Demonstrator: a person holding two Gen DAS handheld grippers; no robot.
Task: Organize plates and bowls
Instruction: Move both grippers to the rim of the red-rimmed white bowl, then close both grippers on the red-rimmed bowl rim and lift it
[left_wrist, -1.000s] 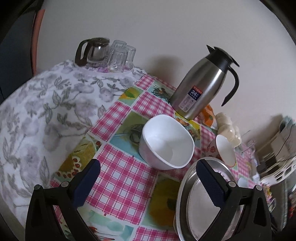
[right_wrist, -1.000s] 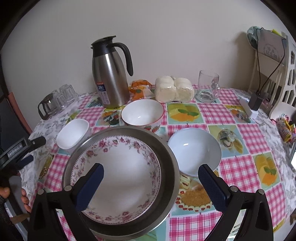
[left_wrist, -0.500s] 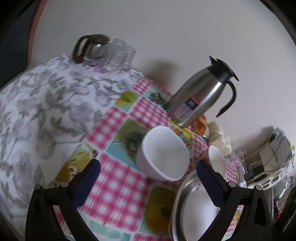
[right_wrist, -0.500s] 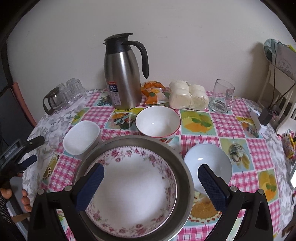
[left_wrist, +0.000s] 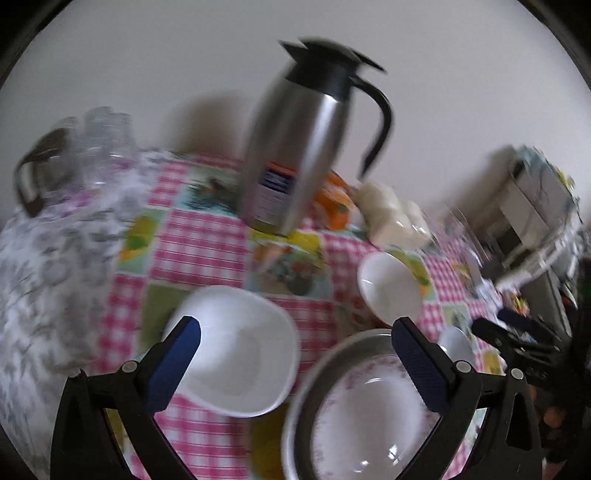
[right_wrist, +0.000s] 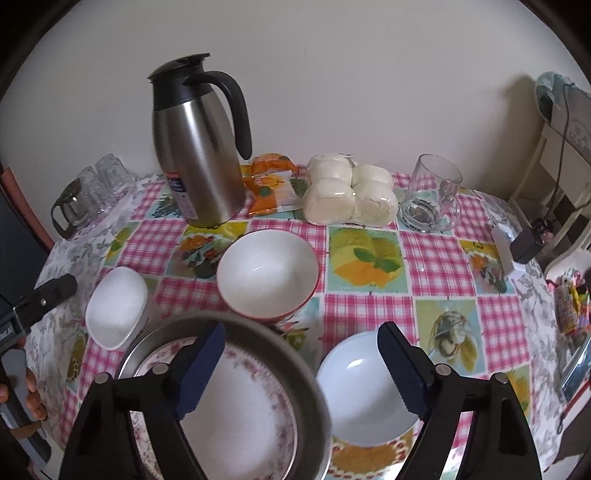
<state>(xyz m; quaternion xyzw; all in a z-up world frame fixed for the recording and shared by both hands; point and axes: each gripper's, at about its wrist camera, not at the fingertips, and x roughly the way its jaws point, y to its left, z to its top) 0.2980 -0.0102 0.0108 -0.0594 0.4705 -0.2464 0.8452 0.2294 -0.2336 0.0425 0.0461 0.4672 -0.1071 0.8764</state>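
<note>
A flowered plate (right_wrist: 236, 417) lies in a steel pan (right_wrist: 280, 354) at the table's front. A squarish white bowl (right_wrist: 116, 308) sits left of it, a red-rimmed bowl (right_wrist: 267, 273) behind it, a plain white bowl (right_wrist: 364, 391) to its right. My right gripper (right_wrist: 301, 354) is open and empty, its jaws above the pan's right rim and the plain bowl. My left gripper (left_wrist: 295, 354) is open and empty, over the squarish bowl (left_wrist: 236, 350) and the pan (left_wrist: 314, 376). The plate (left_wrist: 369, 421) and the red-rimmed bowl (left_wrist: 389, 288) show there too.
A steel thermos jug (right_wrist: 199, 147) stands at the back, with a snack packet (right_wrist: 271, 184), wrapped white buns (right_wrist: 349, 192) and a glass mug (right_wrist: 432, 195) to its right. A glass pot and tumblers (right_wrist: 88, 192) stand back left. A white rack (right_wrist: 561, 155) stands right of the table.
My left gripper has swung right and come closer over the squarish bowl and pan; its view is blurred. My right gripper has shifted right and forward, so the pan sits lower left.
</note>
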